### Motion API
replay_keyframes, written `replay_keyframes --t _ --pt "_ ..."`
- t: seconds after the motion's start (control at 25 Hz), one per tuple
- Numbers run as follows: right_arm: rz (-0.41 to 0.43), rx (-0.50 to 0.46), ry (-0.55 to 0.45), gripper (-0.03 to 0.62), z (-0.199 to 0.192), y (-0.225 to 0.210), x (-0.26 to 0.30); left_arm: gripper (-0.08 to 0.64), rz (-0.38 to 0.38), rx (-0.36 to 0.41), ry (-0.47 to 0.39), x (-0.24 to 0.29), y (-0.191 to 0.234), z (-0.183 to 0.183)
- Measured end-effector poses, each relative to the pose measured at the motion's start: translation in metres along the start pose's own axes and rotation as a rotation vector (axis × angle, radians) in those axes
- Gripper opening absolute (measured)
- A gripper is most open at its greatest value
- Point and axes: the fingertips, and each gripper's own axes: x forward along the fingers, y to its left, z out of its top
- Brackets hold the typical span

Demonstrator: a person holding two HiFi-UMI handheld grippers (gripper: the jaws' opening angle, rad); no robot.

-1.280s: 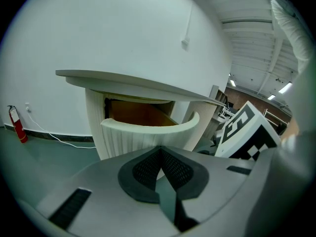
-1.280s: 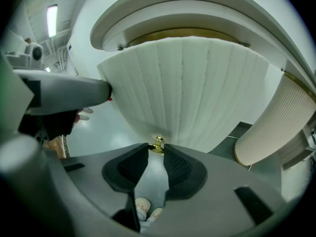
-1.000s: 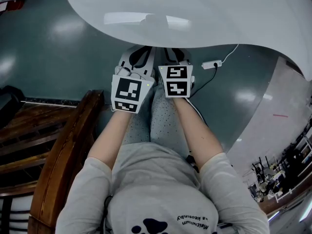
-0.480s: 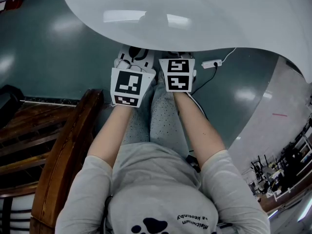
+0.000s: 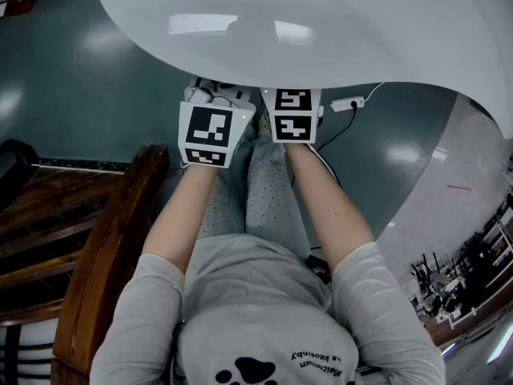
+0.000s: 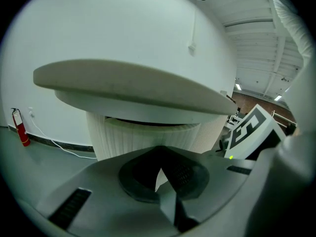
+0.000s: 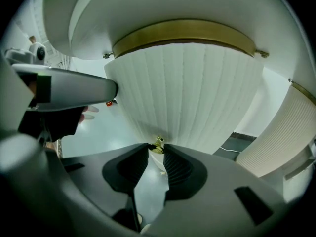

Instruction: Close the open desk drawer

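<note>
Scene: a person looks steeply down over a rounded white desk top [image 5: 321,22], with both forearms stretched forward and a gripper in each hand tucked just under the desk's near edge.
Drawer: the ribbed white drawer front [image 7: 187,93] curves beneath the desk top, directly ahead of both grippers. A brass band [image 7: 182,31] runs along its top. From these views I cannot tell how far out it stands.
Knob: a small brass knob [image 7: 158,143] sits low on the ribbed front.
Right gripper: the right gripper [image 7: 156,154] has its jaws drawn in to a narrow gap. The knob sits between the tips, and they appear to pinch it.
Left gripper: the left gripper [image 6: 159,174] has its jaws almost together, with only a thin sliver of light between them. It holds nothing and points at the ribbed front from beside the right gripper.
Step in hand: probably pushing the drawer inward by the knob.
Doing it well: push straight along the drawer's line of travel and keep the knob centred between the pads so it does not slip out sideways. The closed left jaws could press flat on the front to share the push and keep it from skewing.
</note>
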Motion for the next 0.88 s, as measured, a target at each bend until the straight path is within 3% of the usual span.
replay_keyframes --t 0.88 --pt "-0.029 -0.032 -0.049 0.107 0.019 -0.003 -0.008 0.009 0.039 -0.019 -0.018 0.000 0.007 0.009"
